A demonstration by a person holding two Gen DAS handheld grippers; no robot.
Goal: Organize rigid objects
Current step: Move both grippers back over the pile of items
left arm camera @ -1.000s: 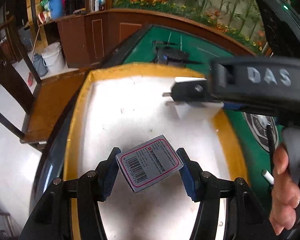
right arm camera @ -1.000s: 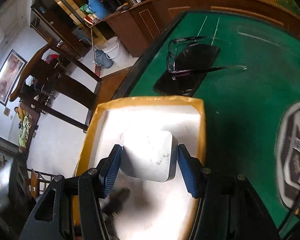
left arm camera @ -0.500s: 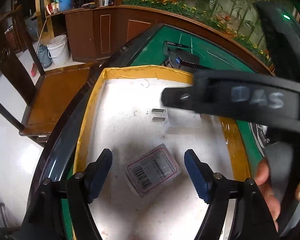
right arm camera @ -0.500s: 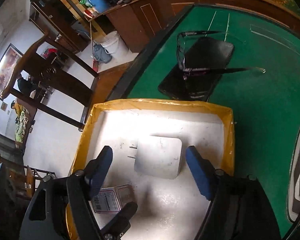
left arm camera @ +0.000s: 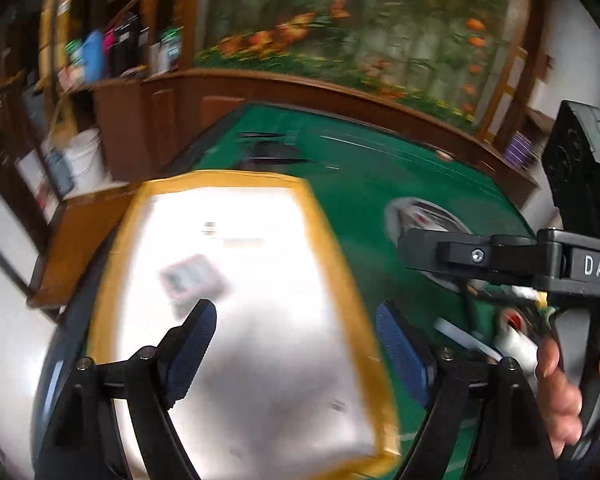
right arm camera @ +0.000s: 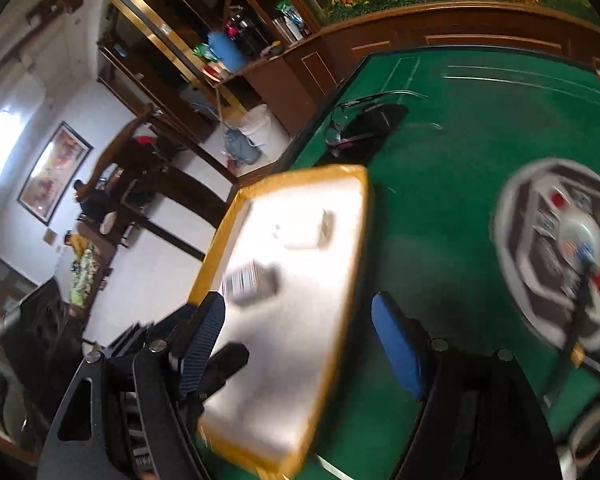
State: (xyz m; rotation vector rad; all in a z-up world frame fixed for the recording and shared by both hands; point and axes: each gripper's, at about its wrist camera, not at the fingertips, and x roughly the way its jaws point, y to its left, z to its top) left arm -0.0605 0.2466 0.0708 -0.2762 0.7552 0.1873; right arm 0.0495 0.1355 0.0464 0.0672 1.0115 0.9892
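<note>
tray floor: the white bottom of the yellow-rimmed tray [left arm camera: 332, 240] is mostly bare; only the barcoded box [left arm camera: 192, 280] near its left side and the white charger [right arm camera: 312, 232] toward its far end lie in it.
tray rim: a low raised border on all sides.
beyond tray's far end: glasses on a dark case [right arm camera: 364, 124] lie on the felt.
right of tray: open green felt as far as the round centre panel [right arm camera: 560, 256].
left of tray: table edge, then a wooden chair [left arm camera: 80, 236].
</note>
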